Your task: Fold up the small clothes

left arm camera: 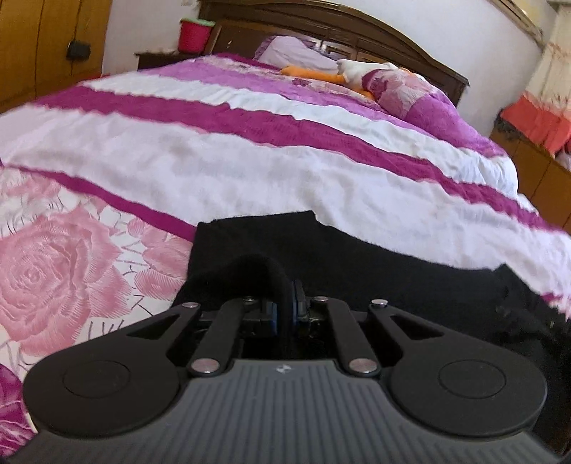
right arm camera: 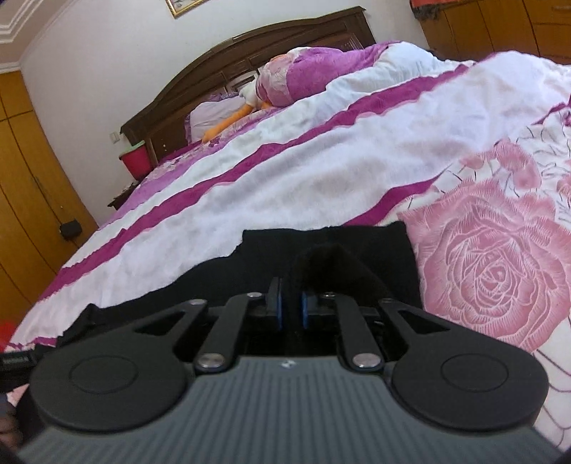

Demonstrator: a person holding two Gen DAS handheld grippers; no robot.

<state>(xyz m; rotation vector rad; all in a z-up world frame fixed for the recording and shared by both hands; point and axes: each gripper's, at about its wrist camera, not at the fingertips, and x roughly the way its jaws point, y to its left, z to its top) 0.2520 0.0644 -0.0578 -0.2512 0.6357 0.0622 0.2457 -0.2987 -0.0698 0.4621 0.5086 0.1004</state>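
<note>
Surface: a bed covered by a bedspread (left arm camera: pixel 249 160) in white and magenta bands with pink rose print. A dark wooden headboard (left arm camera: pixel 357 32), white walls and yellow wardrobe doors (right arm camera: pixel 25 178) enclose the room; a red bucket (left arm camera: pixel 194 34) stands beside the bed. No legible writing or brand. The black garment (left arm camera: pixel 357 250) lies across the near bedspread. The left hand-held gripper (left arm camera: pixel 285 303) and right hand-held gripper (right arm camera: pixel 292 303) each pinch a fold of it.

**A bed with a striped and rose-printed cover**

The bed (left arm camera: pixel 249 150) fills the middle of both views, under a white cover with magenta stripes and pink roses. A black garment (left arm camera: pixel 357 257) lies on it at lower centre. Pillows (left arm camera: pixel 296 53) and an orange soft toy (left arm camera: pixel 310 73) rest near the top.
</note>
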